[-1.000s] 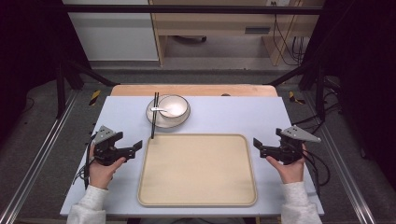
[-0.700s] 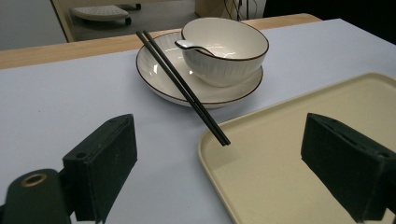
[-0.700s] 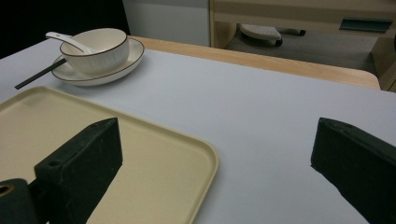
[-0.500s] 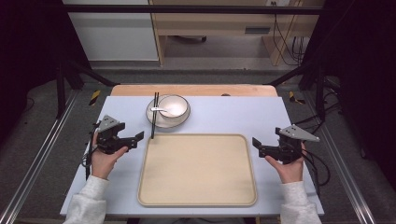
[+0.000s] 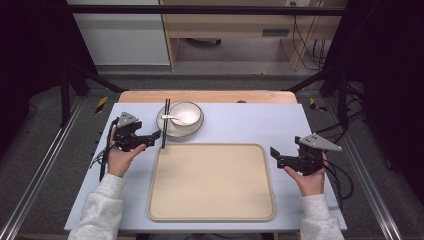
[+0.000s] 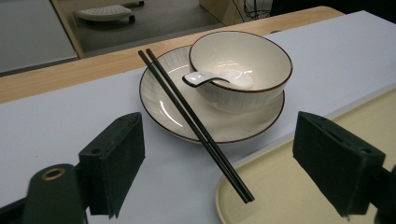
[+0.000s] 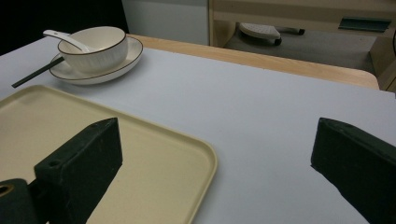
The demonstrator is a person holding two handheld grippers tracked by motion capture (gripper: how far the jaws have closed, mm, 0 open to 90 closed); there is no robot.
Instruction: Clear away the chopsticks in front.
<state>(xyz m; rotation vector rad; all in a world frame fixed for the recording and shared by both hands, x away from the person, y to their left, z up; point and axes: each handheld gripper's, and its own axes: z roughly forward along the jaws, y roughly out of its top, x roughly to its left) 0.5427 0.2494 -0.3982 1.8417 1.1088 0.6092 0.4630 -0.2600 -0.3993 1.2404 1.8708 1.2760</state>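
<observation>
So the left tool (image 5: 152, 137) is up near the far left part of the worktop (image 5: 240, 122), jaws wide apart with nothing between them, though they've just been closing in a little. It's pointed right at the chopsticks (image 5: 164, 123), and its tips sit just beside their near end, not touching as far as I can tell. In the left gripper view the chopsticks (image 6: 196, 123) run between the two pads, well ahead of them.

The chopsticks are a black pair lying side by side, far ends resting on the left rim of the plate (image 5: 165, 131), near ends out over the tray corner (image 6: 243, 205). A bowl (image 5: 186, 114) sits on the plate with a white spoon (image 5: 171, 118) in it, handle hanging over the rim toward the chopsticks.

The tray (image 5: 212, 182) is beige and takes up the middle of the worktop toward the near edge.

The right tool (image 5: 274, 155) is over by the right edge, just off the tray's right side, jaws spread and gripping nothing. In the right gripper view the tray corner (image 7: 201, 154) lies between its pads.
</observation>
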